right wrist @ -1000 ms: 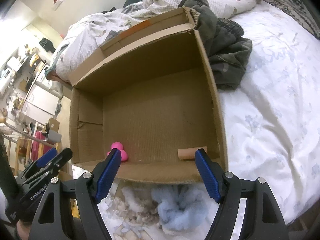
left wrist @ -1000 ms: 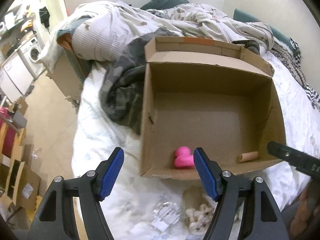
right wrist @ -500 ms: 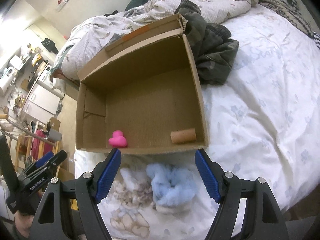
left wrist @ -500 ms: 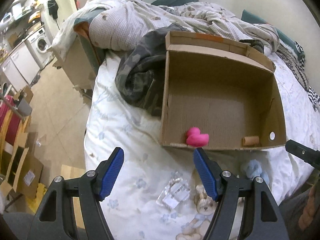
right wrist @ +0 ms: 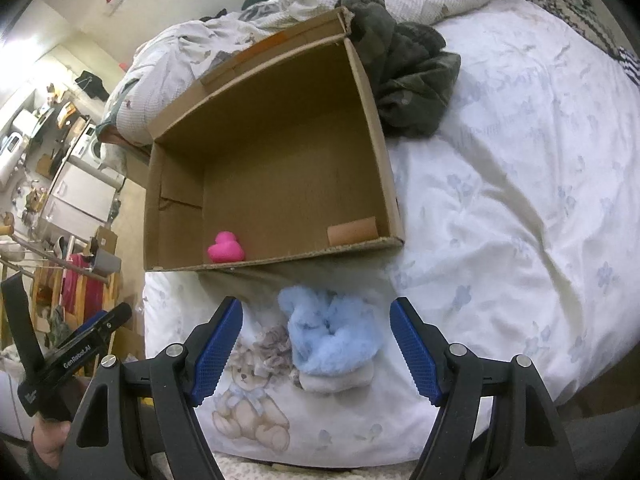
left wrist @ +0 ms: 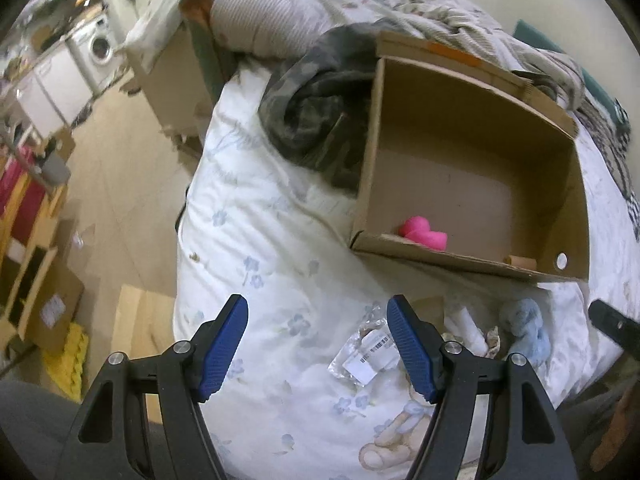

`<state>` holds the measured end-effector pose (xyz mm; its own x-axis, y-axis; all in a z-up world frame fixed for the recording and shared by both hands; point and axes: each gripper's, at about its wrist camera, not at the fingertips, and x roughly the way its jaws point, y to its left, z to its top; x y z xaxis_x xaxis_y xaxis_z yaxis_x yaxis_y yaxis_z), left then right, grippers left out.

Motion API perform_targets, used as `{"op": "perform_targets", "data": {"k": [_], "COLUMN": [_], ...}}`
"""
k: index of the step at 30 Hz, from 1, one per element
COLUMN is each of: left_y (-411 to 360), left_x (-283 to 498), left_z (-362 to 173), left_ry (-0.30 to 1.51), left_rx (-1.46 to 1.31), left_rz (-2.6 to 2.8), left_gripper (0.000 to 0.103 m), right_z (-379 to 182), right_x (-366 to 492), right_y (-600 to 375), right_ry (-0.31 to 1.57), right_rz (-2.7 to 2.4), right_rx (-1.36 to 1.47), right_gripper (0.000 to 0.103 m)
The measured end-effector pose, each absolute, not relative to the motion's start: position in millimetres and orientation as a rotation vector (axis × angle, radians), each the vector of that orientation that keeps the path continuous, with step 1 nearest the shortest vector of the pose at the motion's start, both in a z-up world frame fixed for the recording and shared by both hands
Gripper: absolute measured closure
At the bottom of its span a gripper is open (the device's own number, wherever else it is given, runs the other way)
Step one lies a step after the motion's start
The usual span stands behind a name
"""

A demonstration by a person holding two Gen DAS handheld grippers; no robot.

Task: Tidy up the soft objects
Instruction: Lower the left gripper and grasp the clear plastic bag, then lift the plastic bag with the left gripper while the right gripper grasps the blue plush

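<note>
An open cardboard box (right wrist: 372, 92) (left wrist: 364, 184) rests on the white bedsheet. Inside it, near the front wall, lie a pink soft toy (right wrist: 225, 248) (left wrist: 424, 236) and a cardboard tube (right wrist: 352, 231) (left wrist: 522, 261). A fluffy light-blue soft object (right wrist: 332, 328) (left wrist: 522, 320) lies on the sheet in front of the box, with a grey-beige piece (right wrist: 274, 344) beside it. My right gripper (right wrist: 316, 344) hangs open above the blue object, not touching it. My left gripper (left wrist: 318, 344) is open over bare sheet, left of a clear plastic packet (left wrist: 366, 354).
A dark camouflage garment (right wrist: 408, 80) (left wrist: 316, 120) lies bunched against the box's far side. Rumpled bedding (left wrist: 280, 20) is piled at the head of the bed. The bed's edge drops to a wooden floor with boxes (left wrist: 40, 300) on the left.
Both grippers have drawn back from the box toward the bed's near edge. The blue soft object and packet have come into view. The left wrist has rolled slightly. Jaws unchanged.
</note>
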<state>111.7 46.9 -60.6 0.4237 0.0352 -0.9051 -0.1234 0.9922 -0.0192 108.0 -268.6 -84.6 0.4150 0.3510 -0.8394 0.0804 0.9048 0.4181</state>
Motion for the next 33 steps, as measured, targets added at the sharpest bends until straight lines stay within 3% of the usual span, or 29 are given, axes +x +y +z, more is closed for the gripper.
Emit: {"op": "perform_targets", "data": {"k": [11,22,24,26,27,33], "left_y": [40,15,9,-1,-5,-1], "left_x": [128,143,144,144,143,133], "left_z": [-140,-178,-180,-177,-175,-147], "left_ry": [1.466,1.525,1.529,1.527,1.53,1.456], "left_rx": [-0.185,-0.15,-0.153,-0.163,-0.159,-0.159], "left_rz": [0.005,-0.028,-0.062,-0.116,-0.14,-0.131], "left_gripper": [0.034,0.035,0.051,0.081,0.088,0.09], "right_z": [-95,-102,-104,-106,-107,-114], "right_x": [114,122,123,124,125,127], "right_y": [-263,-262,-263,-264,-264,-267], "right_ry": [1.184,1.213,1.219,1.225,1.228,1.256], "right_rz": [0.168,0.173,0.169,0.166,0.164,0.155], "right_rx": [0.423,0.431,0.436,0.438,0.438,0.46], "right_gripper": [0.023,0.023,0.023,0.023,0.023,0.023]}}
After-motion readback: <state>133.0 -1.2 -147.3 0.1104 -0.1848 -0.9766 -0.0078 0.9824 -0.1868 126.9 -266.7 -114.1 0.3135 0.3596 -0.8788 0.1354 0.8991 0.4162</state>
